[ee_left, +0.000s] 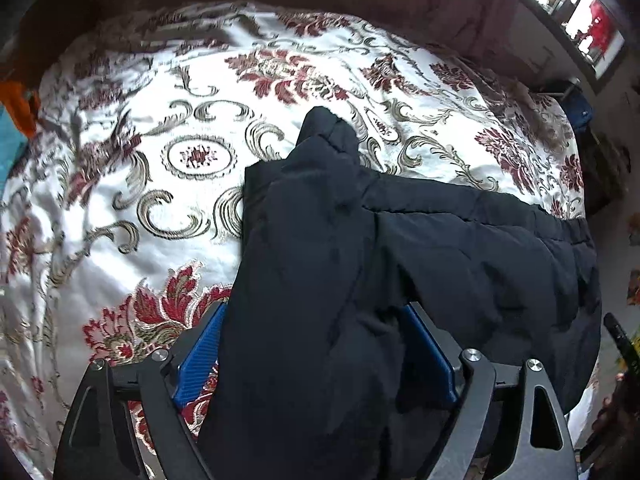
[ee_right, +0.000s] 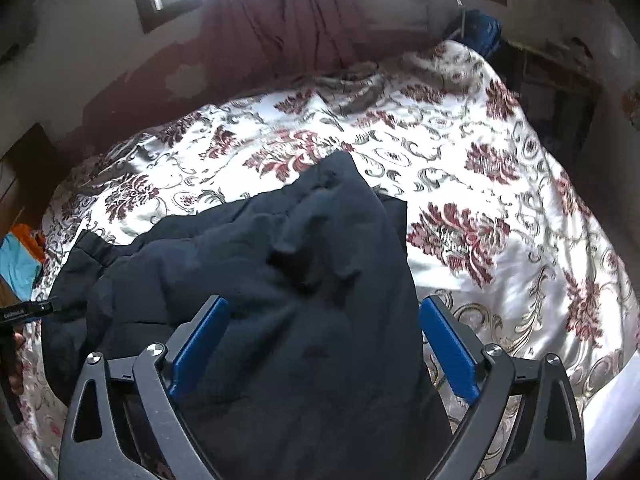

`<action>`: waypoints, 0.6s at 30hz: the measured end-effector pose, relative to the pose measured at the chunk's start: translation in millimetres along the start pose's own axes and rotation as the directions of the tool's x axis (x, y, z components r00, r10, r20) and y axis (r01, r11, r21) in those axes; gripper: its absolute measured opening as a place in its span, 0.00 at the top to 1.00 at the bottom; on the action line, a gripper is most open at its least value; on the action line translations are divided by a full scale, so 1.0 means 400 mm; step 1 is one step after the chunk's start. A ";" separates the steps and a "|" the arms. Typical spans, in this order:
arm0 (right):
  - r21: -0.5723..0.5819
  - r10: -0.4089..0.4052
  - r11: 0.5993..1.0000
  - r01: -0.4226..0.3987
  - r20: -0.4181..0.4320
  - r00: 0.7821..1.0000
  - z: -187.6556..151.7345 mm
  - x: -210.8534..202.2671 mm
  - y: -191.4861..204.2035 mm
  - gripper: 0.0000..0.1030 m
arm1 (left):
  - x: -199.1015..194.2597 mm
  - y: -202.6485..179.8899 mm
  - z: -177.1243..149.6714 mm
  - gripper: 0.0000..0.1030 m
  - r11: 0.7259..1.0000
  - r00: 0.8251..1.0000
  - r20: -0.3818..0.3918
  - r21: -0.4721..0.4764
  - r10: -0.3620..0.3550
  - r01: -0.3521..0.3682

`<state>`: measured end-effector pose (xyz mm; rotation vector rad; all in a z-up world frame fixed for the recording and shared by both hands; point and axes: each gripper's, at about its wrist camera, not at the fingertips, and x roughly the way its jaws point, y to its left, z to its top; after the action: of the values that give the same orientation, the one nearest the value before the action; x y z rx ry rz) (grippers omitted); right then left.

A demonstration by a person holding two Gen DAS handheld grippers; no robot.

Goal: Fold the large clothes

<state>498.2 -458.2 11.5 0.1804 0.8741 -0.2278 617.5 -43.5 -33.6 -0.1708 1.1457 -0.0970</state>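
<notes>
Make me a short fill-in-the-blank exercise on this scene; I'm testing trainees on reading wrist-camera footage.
1. The garment bunched between the pads of both claws is dark navy, nearly ____.
2. It lies on a white bedspread patterned with red and olive ____ motifs.
3. The pads on the right claw are coloured ____.
4. The left claw has fabric between its pads, and so does the ____ claw.

Missing words: black; floral; blue; right
</notes>
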 end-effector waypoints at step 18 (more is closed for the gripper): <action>-0.020 -0.005 1.000 0.009 0.189 0.982 -0.059 -0.178 0.063 0.02 | -0.168 -0.130 -0.090 0.01 0.981 0.965 0.245 0.189 -0.094 0.047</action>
<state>443.6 -419.4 53.5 0.1339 0.6886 -0.2384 557.5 -86.8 21.9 -0.0592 0.8700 -0.2362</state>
